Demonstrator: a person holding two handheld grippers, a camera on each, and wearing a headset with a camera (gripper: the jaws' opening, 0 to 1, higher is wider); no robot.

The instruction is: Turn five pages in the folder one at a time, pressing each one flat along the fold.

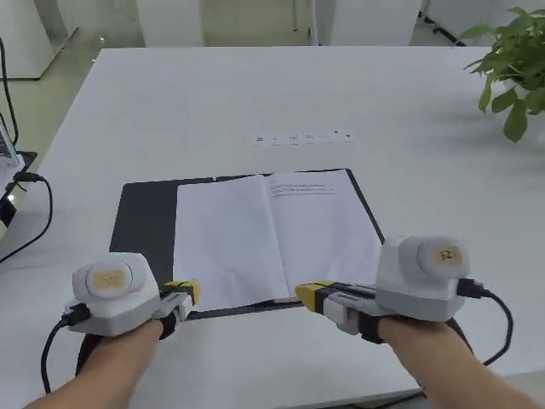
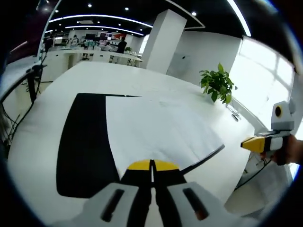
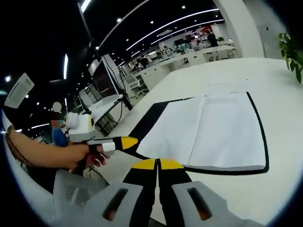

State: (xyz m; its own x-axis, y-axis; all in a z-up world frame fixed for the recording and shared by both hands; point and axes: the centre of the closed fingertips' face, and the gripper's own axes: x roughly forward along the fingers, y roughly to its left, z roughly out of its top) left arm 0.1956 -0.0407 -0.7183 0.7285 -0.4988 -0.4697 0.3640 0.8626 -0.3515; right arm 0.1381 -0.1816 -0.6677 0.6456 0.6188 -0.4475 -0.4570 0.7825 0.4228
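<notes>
A black folder lies open on the white table, with white pages spread flat across it and a fold down the middle. The folder and its pages lie ahead of both grippers. My left gripper hovers at the folder's near left edge, yellow tips shut, holding nothing. My right gripper sits at the near edge below the right page, also shut and empty. In the left gripper view its own gripper points over the black cover; in the right gripper view its own gripper points at the near page corner.
A strip of paper lies beyond the folder. A potted plant stands at the far right. Cables trail off the table's left edge. The left gripper crosses the right gripper view; the right gripper crosses the left gripper view.
</notes>
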